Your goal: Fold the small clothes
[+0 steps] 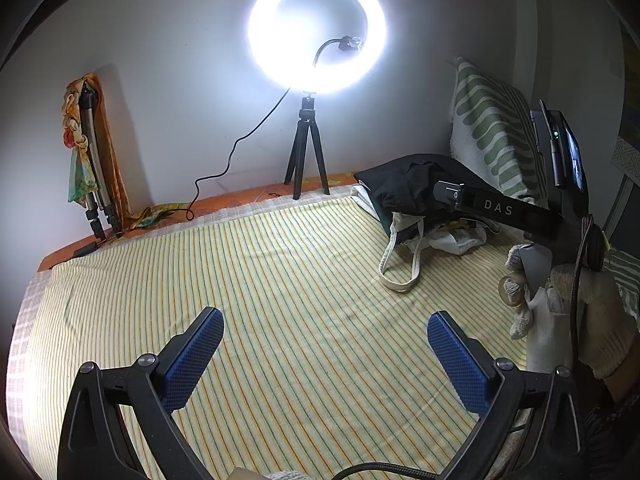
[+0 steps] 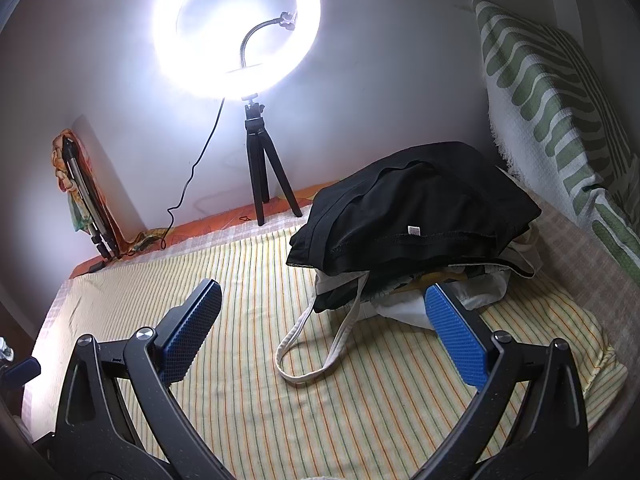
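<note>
A pile of small clothes, with a black garment on top and white and printed pieces underneath, lies on a striped sheet at the far right of the bed. A white tote bag strap loops out of the pile. My right gripper is open and empty, hovering just in front of the pile. My left gripper is open and empty above the bare sheet. In the left wrist view the pile is at the far right, with the right gripper's black body over it.
A lit ring light on a black tripod stands at the wall behind the bed. A folded tripod wrapped in coloured cloth leans at the far left. A green-patterned pillow stands at the right wall. A cable runs along the bed's far edge.
</note>
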`<state>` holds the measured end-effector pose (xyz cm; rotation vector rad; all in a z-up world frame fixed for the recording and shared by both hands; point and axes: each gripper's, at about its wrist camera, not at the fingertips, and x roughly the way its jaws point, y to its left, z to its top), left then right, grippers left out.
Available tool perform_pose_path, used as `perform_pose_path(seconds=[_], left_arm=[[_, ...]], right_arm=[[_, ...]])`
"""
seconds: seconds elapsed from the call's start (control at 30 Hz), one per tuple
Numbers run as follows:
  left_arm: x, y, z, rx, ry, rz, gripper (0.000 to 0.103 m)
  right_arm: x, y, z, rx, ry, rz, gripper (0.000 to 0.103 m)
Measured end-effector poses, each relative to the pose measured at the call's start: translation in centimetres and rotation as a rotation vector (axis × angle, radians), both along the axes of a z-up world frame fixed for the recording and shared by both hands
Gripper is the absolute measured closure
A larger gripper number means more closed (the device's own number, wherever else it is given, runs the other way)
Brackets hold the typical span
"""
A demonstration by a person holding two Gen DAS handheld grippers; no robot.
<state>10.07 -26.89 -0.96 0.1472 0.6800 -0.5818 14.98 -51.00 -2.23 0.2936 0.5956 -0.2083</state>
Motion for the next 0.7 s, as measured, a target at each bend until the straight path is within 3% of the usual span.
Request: perform_pose_path(seconds=[0.7], left_arm=[[0.24, -0.26, 0.11, -0.005, -0.002, 0.014, 0.000]], right_arm=[[0.50, 0.23, -0.32, 0.001, 0.013, 0.026, 0.000]])
